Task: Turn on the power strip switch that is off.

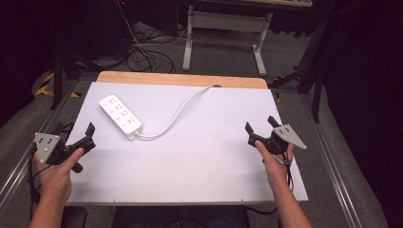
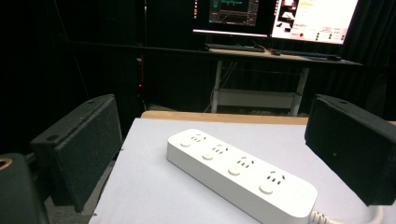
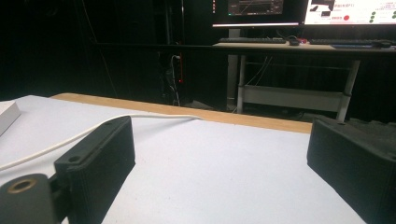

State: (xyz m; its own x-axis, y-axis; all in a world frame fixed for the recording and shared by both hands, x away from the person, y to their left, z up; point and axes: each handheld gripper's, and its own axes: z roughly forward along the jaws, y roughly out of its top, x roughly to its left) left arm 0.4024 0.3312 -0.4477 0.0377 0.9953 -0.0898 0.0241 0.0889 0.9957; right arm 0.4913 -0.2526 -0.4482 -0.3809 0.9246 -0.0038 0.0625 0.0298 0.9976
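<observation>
A white power strip [image 1: 120,114] with several sockets lies on the white table top [image 1: 199,161], towards the back left. Its white cable [image 1: 178,114] curves right and runs off the far edge. My left gripper [image 1: 74,129] hovers at the table's left edge, open and holding nothing. In the left gripper view the power strip [image 2: 240,179] lies just ahead between the wide-apart jaws of the left gripper [image 2: 215,114]. My right gripper [image 1: 260,125] is open near the right edge, with bare table before it. The right gripper view has the cable [image 3: 70,135] left of the open right gripper [image 3: 222,128].
A wooden strip [image 1: 180,79] borders the table's far edge. Beyond it stand a white-framed desk [image 1: 223,23] with lit monitors [image 2: 275,16] and floor cables [image 1: 142,54]. Metal rails [image 1: 328,156] run along both sides of the table.
</observation>
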